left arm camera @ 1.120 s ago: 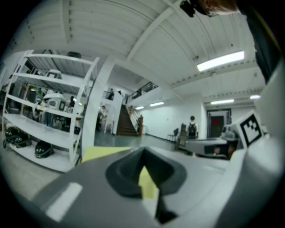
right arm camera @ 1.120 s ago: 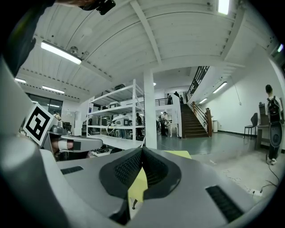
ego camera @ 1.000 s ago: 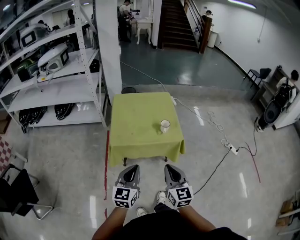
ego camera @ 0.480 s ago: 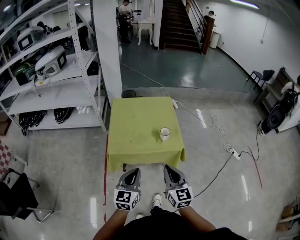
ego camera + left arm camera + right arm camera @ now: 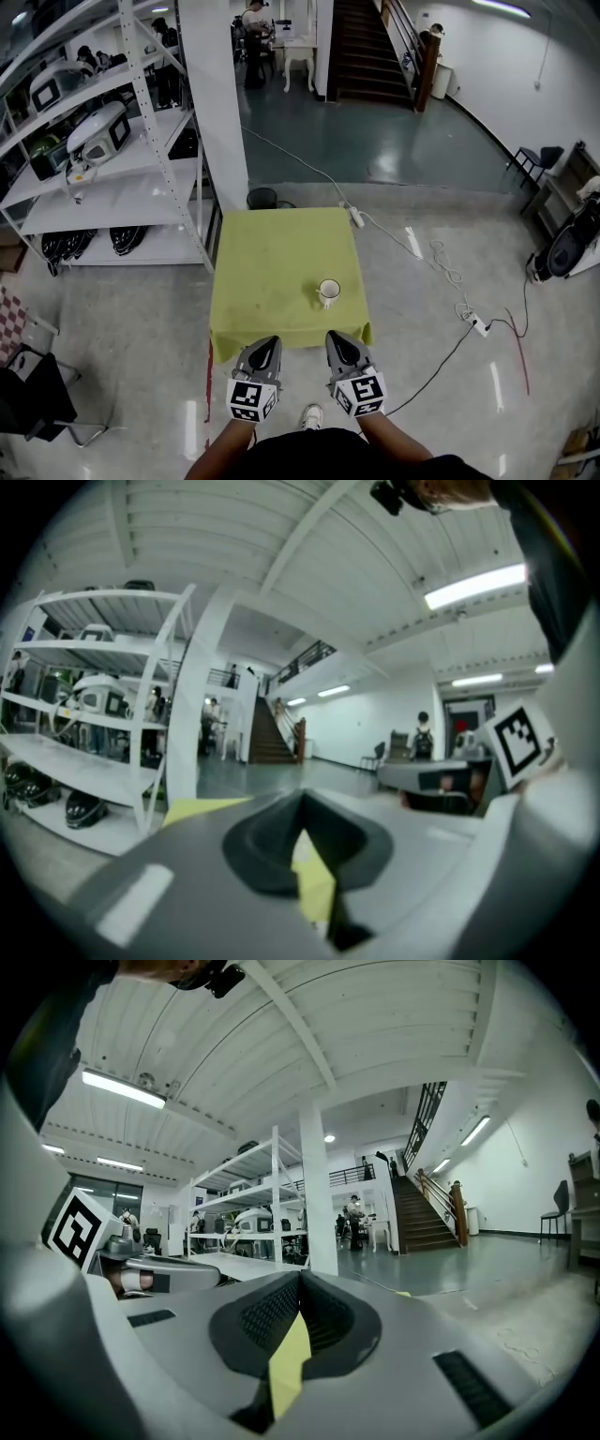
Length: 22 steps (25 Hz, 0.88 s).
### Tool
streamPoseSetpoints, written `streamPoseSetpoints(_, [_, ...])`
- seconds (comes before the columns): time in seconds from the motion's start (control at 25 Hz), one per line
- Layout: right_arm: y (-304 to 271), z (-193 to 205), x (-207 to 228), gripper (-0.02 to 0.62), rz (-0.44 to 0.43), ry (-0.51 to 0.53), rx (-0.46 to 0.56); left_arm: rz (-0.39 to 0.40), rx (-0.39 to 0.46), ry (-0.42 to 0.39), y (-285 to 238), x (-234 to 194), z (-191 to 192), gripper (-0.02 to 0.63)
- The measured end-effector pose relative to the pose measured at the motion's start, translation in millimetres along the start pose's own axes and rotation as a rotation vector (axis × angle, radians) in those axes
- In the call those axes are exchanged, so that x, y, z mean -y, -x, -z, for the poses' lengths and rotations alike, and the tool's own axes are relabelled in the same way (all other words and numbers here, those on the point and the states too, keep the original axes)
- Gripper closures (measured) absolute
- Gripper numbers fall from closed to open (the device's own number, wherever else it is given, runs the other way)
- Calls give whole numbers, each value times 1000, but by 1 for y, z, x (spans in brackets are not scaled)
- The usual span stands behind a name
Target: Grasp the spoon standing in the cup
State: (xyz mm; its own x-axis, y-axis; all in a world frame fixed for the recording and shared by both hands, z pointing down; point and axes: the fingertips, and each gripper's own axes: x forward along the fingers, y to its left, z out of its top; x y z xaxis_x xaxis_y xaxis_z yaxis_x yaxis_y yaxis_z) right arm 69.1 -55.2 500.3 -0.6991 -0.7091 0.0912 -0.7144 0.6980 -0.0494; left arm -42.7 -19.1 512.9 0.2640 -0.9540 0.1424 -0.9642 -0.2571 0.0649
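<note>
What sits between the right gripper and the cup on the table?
Nothing but a bare strip of the yellow tablecloth near the front edge separates the right gripper from the cup, as the head view shows.

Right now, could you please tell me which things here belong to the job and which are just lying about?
Job: cup on yellow table; left gripper, right gripper, both shut. Spoon too small to see.
Lying about: shelf rack, power strip, black chair.
</note>
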Motion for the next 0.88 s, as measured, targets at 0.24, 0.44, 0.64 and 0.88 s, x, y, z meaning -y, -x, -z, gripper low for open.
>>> streamPoseSetpoints(0.24, [-25,-3,25,589,-28,-10,-4,-49,-18,-6,-22,-10,-1,600])
streamPoseSetpoints(0.44, [-39,-3,33,589,-47,-30,2,-70,-28,-5,-31,-19,-2,600])
streamPoseSetpoints(0.64, [-59,-3,36,589,-51,-39,-4,-63,-32,0,-47,-32,-5,600])
streamPoseSetpoints(0.88, [-96,-17,41,589,-27,-30,14,-21,-7,-17,-78,-58,-24,600])
